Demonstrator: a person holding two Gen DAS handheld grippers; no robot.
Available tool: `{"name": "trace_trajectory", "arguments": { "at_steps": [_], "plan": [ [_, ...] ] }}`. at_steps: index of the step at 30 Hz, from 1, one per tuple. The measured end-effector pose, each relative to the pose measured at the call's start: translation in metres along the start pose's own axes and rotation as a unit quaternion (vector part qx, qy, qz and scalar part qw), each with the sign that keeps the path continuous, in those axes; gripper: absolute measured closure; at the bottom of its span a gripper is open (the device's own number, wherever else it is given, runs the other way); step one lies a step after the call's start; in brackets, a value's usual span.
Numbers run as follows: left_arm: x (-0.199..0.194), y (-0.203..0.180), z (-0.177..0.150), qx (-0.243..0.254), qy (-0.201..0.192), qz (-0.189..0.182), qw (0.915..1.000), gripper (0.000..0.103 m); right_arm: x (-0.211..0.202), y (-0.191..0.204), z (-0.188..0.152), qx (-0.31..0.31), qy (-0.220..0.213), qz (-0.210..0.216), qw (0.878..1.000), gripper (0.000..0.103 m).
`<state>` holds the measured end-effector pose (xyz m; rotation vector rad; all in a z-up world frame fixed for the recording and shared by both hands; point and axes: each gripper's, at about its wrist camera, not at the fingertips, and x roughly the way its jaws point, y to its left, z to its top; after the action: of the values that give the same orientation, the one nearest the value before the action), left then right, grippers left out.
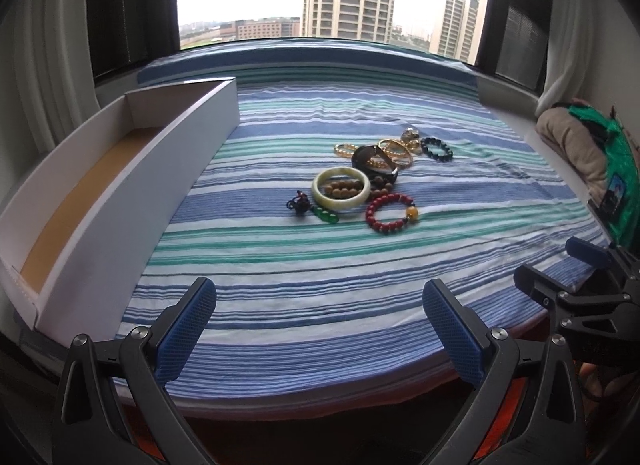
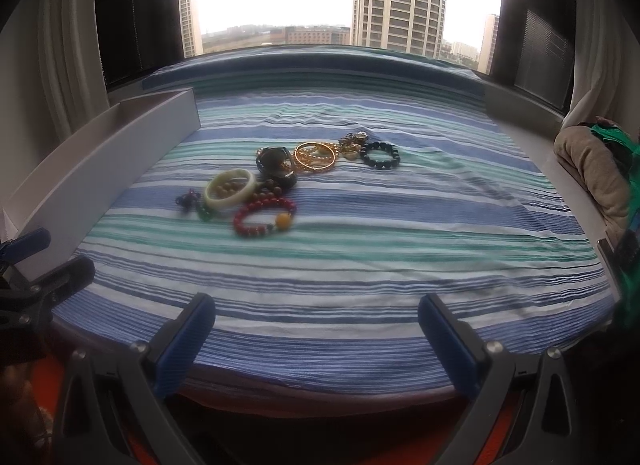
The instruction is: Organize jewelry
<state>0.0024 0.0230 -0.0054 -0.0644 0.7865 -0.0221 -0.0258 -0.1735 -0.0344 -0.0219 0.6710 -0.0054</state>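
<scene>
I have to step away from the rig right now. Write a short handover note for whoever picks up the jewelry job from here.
Left gripper: open, empty, at the near edge of the striped cloth.
Right gripper: open, empty, same near edge.
Jewelry: all in one cluster mid-cloth: red bead bracelet nearest, pale green bangle, gold bangles, black bead bracelet farthest right.
White box: at the left, nothing visible inside.
Done: nothing moved yet.
Left: every piece, presumably into the box.

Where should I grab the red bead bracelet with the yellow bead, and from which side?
Pinch the red bead bracelet across its near strand of beads, coming from above on the near side. It lies flat on the striped cloth, and that side is clear of the pale bangle.
</scene>
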Motion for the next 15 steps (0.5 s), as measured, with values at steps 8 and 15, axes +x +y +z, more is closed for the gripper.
{"name": "trace_trajectory", "arguments": {
  "at_steps": [8, 15],
  "plan": [
    [0.001, 0.006, 0.0, -0.008, 0.004, 0.003, 1.0, 0.0, 0.0, 0.003, 0.0, -0.002, 0.002, 0.002, 1.0, 0.0],
    [0.006, 0.021, 0.004, -0.028, 0.01, 0.019, 0.9994, 0.0, 0.0, 0.001, -0.002, 0.001, 0.005, 0.002, 1.0, 0.0]
  ]
}}
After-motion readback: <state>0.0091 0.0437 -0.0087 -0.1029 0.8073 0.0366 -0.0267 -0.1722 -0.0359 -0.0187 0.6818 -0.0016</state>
